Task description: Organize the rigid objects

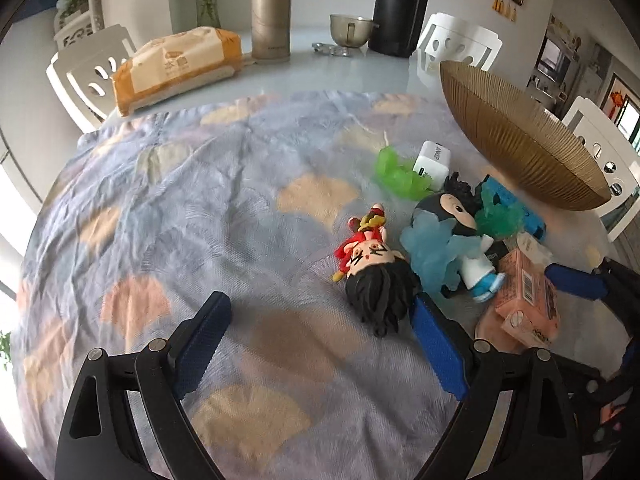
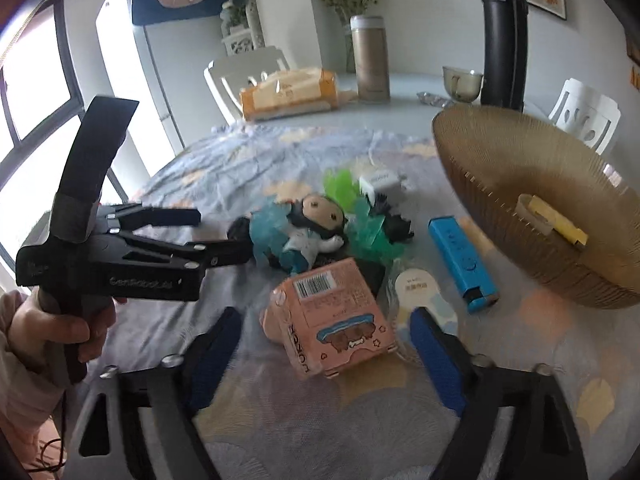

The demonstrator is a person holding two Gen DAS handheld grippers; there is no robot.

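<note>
Left gripper (image 1: pixel 320 332): jaws wide apart, nothing between the pads, only cloth (image 1: pixel 168 200) under the gap. Its right finger (image 1: pixel 436 344) sits just beside the black hair of the red doll (image 1: pixel 372 268), which lies on its back at about 1 o'clock from the gripper; cannot tell whether finger and hair touch.

Right gripper (image 2: pixel 324 344): jaws open, about mid-width. Pink box (image 2: pixel 332 316) lies tilted between the fingers, barcode face up. Gaps show on both sides, so the pads are not pressing it. Nothing held.

Pile, left wrist view: dark-haired doll (image 1: pixel 460 216) at 1 o'clock from the red doll, with pale blue plastic (image 1: pixel 432 252) draped across it. Green plastic (image 1: pixel 394 172) and white charger (image 1: pixel 432 162) beyond, at 12 o'clock from the pile. Pink box at 4 o'clock from the dolls, the right gripper's blue pad just past it.

Right wrist view: blue remote (image 2: pixel 460 260) lies flat at 2 o'clock from the pink box, between box and bowl (image 2: pixel 500 216). A round white packet (image 2: pixel 416 284) sits just beside the box at 3 o'clock. Bowl is at 2 o'clock, near the table's right edge, and holds one yellow-and-white item (image 2: pixel 552 220); too small to identify. A hand (image 2: pixel 52 328) grips the left gripper's handle at 9 o'clock.

Far side of the table (image 1: pixel 320 68): tissue pack (image 1: pixel 180 68) at 11 o'clock, gold flask (image 1: pixel 271 12) at 12, small metal cup (image 1: pixel 352 30) and black flask (image 1: pixel 402 8) at 1. White chairs (image 1: pixel 88 72) ring the table.
</note>
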